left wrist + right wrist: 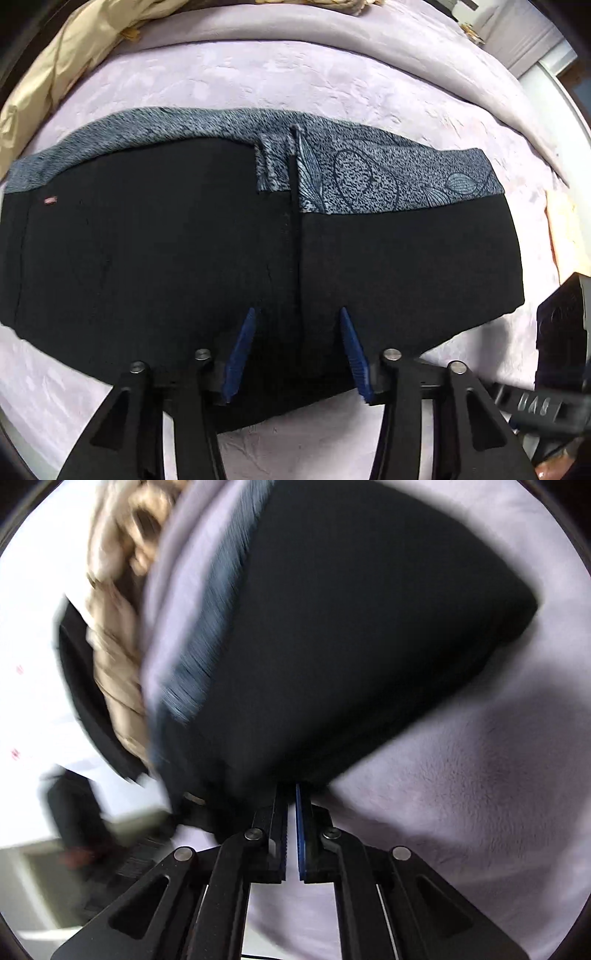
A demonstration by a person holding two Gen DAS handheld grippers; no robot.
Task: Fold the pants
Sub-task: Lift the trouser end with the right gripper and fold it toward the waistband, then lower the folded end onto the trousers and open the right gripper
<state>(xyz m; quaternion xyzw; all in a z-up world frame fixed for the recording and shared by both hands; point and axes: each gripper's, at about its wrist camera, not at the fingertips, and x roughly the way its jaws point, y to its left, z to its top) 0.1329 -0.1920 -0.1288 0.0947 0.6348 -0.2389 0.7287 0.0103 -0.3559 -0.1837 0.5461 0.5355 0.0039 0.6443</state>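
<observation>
Black pants [147, 258] with a blue-grey patterned waistband [369, 177] lie folded flat on a lilac fleece blanket [295, 74]. My left gripper [298, 312] hangs over their near edge. Its blue pads [242, 354] stand apart, with flat black cloth under and between them, unpinched. In the blurred right wrist view the pants [351, 627] fill the middle. My right gripper [291, 786] has its jaws nearly together, and their tips vanish into the pants' near corner. The right gripper's black body [554, 387] shows at the left wrist view's right edge.
Beige bedding [55, 81] is bunched at the back left of the bed, also visible as beige bedding [110, 627] in the right wrist view. A folded ridge of the blanket [369, 48] runs along the back. White wall and a dark shape [74, 830] lie past the bed's edge.
</observation>
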